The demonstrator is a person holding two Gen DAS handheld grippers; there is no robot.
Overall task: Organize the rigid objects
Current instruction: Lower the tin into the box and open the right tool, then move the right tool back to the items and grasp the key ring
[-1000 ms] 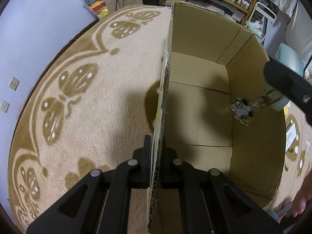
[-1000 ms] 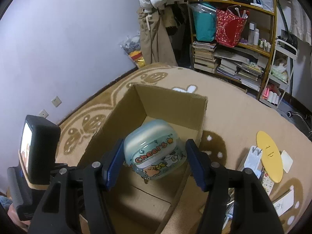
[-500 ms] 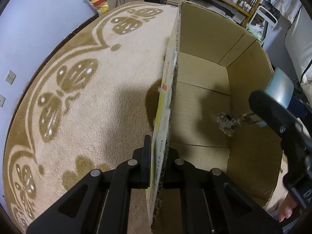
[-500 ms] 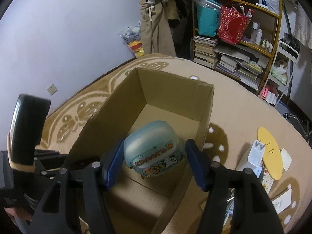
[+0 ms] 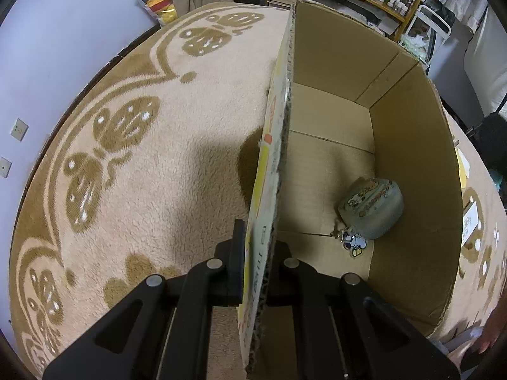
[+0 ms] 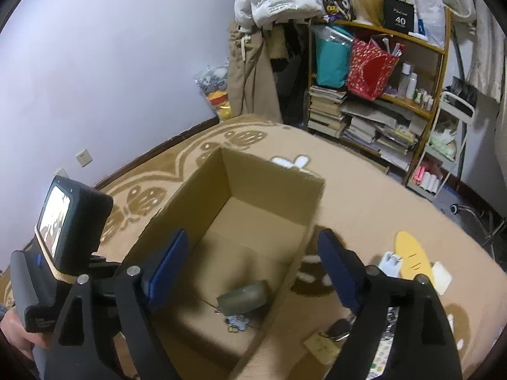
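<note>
Pinching one wall of the single cardboard box [image 5: 412, 145], my left gripper [image 5: 256, 272] is holding firm; my right gripper [image 6: 253, 262] has just been spreading, nothing between its blue pads. One fluffy beige rug [image 5: 164, 164] is lying underneath. One rounded green case [image 5: 370, 205] is resting on the box floor, one small charm [image 5: 351, 242] touching it.

Pouch [image 5: 370, 207] inside box [image 5: 412, 145] on carpet [image 5: 142, 171], charm [image 5: 353, 242] just beside it

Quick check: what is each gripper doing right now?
Left gripper: shut on the cardboard box wall.
Right gripper: jaws just opened, empty; blue-green case lies inside the box.
</note>
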